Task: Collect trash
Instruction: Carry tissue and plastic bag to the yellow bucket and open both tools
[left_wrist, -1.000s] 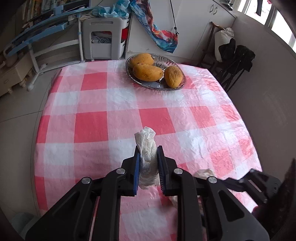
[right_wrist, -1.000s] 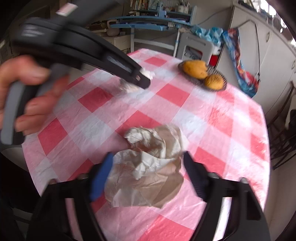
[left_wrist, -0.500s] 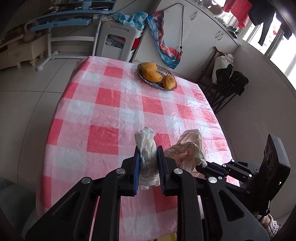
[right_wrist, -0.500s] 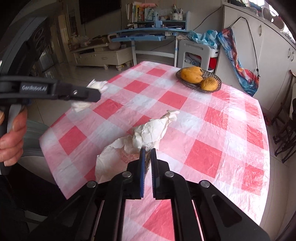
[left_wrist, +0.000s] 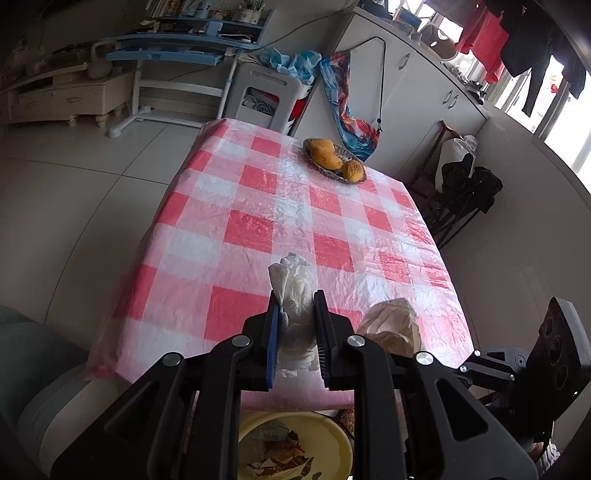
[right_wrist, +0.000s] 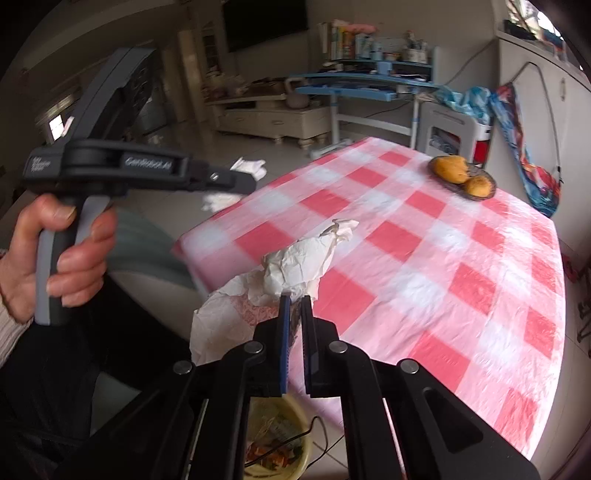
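The white tissue wad (left_wrist: 293, 295) stands upright, long axis along the left gripper (left_wrist: 295, 325), whose jaws clamp its lower half. The right gripper (right_wrist: 294, 321) pinches crumpled paper (right_wrist: 295, 258) almost closed (both above the table's near edge), a yellow bin (left_wrist: 332, 435) below.

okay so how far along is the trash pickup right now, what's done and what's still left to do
Done: both pieces are picked up, and the checkered table shows only the fruit plate. In hand: the left gripper is shut on a white tissue wad, and the right gripper pinches crumpled paper. Left: dropping both into the yellow bin below the table edge, which already holds scraps.
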